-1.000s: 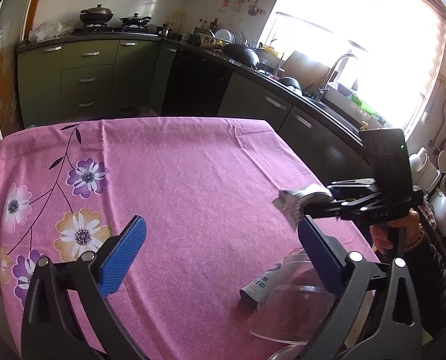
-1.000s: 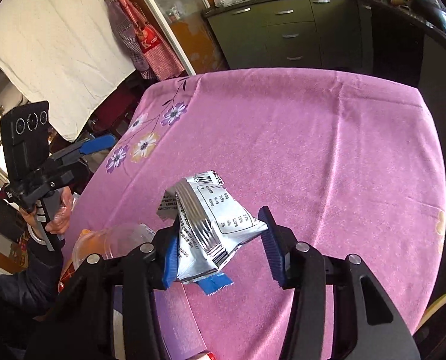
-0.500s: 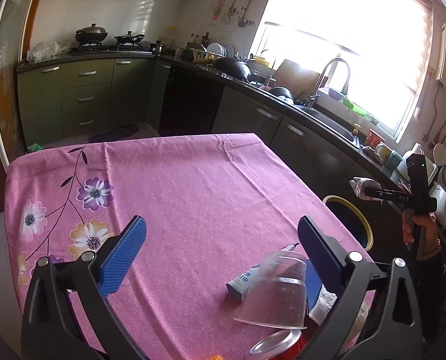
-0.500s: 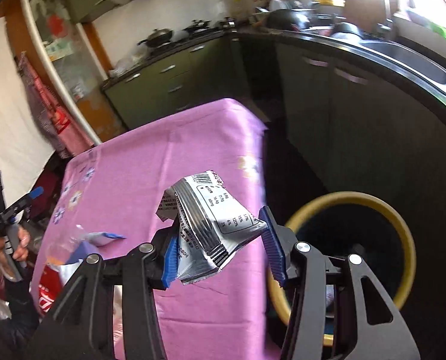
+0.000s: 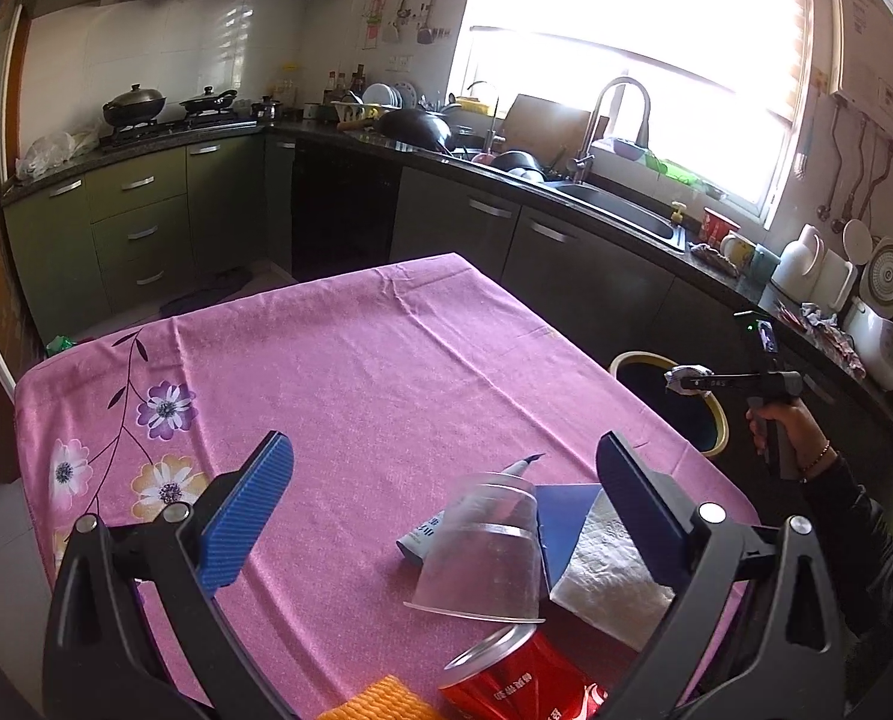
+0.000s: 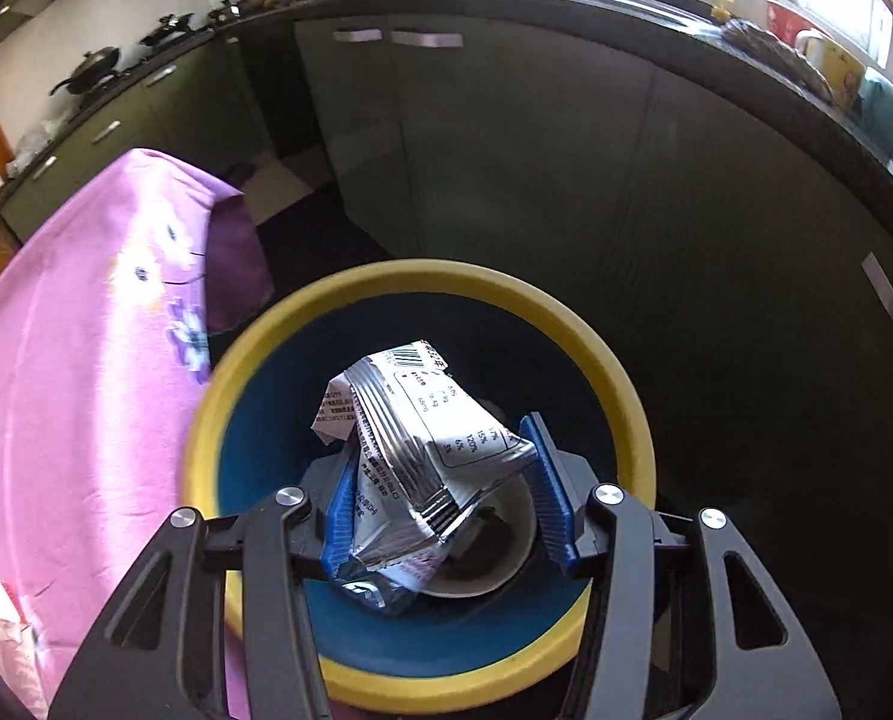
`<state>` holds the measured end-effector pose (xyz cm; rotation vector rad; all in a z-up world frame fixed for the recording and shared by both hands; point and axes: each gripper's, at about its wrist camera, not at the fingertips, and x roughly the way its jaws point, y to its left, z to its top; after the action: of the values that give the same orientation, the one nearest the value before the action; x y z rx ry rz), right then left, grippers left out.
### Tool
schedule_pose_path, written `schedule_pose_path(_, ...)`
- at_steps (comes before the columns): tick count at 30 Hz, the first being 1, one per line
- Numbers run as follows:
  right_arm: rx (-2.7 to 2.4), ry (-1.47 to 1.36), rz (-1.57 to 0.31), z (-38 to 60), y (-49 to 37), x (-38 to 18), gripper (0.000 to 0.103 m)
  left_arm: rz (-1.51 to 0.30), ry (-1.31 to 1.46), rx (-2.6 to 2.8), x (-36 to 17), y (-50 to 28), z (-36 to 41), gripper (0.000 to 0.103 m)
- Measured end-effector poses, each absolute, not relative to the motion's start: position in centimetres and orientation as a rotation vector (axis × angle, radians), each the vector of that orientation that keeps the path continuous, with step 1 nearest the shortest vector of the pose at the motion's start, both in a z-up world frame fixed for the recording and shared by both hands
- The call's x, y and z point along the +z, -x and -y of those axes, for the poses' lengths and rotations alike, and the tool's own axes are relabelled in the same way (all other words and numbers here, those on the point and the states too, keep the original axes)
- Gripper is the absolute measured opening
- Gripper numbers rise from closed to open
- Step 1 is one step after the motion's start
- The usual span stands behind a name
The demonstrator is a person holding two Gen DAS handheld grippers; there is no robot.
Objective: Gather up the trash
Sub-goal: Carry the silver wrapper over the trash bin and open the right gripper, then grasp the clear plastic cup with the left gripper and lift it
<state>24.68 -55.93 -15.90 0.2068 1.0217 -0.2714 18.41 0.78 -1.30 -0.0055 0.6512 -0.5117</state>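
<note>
The kitchen runs green cabinets [image 5: 140, 222] under a dark counter [image 5: 566, 186], with a sink [image 5: 626, 216] below a bright window [image 5: 626, 30] and pans on the stove [image 5: 164, 114].

A pink flowered cloth covers the tabletop [image 5: 356, 372]. Beside its right edge, on the floor, stands a yellow-rimmed bin [image 6: 302, 324] with a blue inside; a paper cup [image 6: 500, 558] lies in it.

The right tongs [image 6: 440, 486] hang straight above the bin mouth, closed narrow on a crumpled silver wrapper [image 6: 422, 432] pinched between the blue pads [image 6: 548, 480]. In the left wrist view the same tongs [image 5: 686, 381] show small over the bin [image 5: 674, 408], gripped by the right hand [image 5: 782, 426].

The left tongs [image 5: 440, 510] are spread wide over the near end of the tabletop, empty and touching nothing.

Below them sits the remaining litter, close together: a red can [image 5: 518, 678] on its side, an upside-down clear plastic cup [image 5: 482, 552], a silver foil packet [image 5: 608, 570] on a dark blue packet [image 5: 566, 516], a white tube [image 5: 440, 534] partly behind the cup, and an orange scrap [image 5: 380, 702] at the picture's bottom edge.
</note>
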Motion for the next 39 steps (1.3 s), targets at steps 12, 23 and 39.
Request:
schedule_pose_path(12,-0.173,-0.242,-0.795,51.8,-16.6,-11.4,0.079,-0.803,-0.064,-0.546,-3.2,-19.9,1.5,0.096)
schedule_pose_path(23,-0.023,-0.280,-0.701,46.2,-10.9,-7.8,0.080,-0.952,-0.159,-0.549,-5.9,-20.8,3.5,0.096)
schedule_pose_path(39,0.038,-0.294,-0.721,44.0,-11.2,-7.4,0.080,-1.068,-0.219,-0.551,-8.3,-21.3,4.4,0.065)
